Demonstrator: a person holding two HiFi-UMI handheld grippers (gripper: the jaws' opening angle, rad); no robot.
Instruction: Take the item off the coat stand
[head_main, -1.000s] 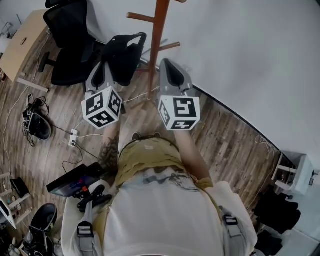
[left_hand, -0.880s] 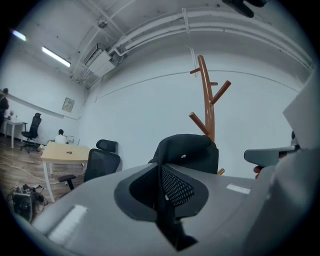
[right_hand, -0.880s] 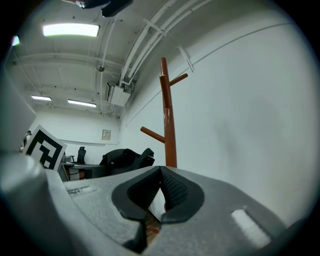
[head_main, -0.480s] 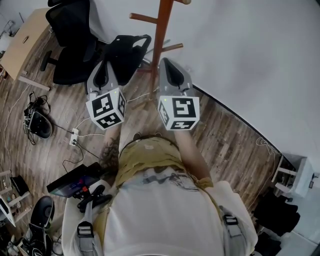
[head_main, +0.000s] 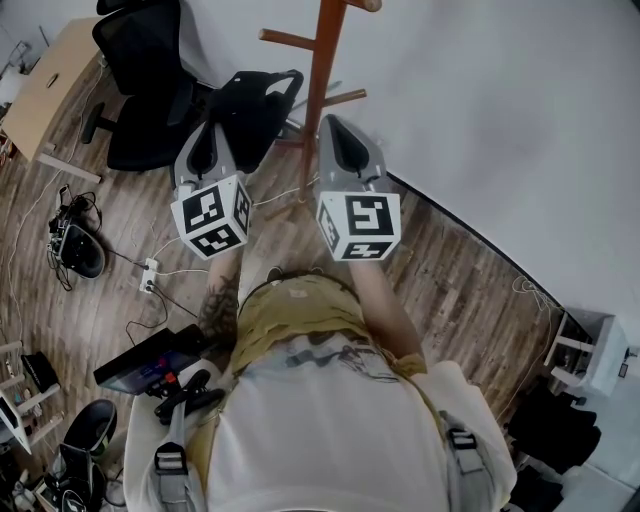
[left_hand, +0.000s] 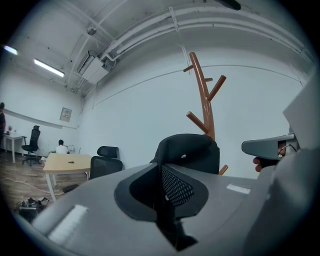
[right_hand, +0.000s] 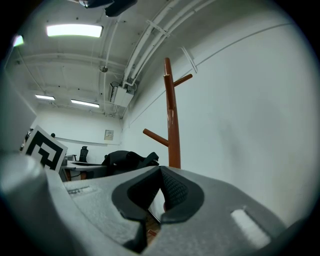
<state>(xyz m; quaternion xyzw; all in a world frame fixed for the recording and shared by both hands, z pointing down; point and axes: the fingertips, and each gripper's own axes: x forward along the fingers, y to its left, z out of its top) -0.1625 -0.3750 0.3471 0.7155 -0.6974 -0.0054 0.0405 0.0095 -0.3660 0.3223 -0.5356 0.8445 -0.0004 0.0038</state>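
Black fabric bag: off the pegs, up in the air just beside the brown wooden coat stand, right at the tip of the left gripper
Left gripper fingers: pressed together, pinching the bag's edge as far as I can see
Right gripper: held level, pointing at the stand's pole, near it but not touching
Right gripper fingers: slightly apart, nothing in the gap
Underneath: wood plank floor
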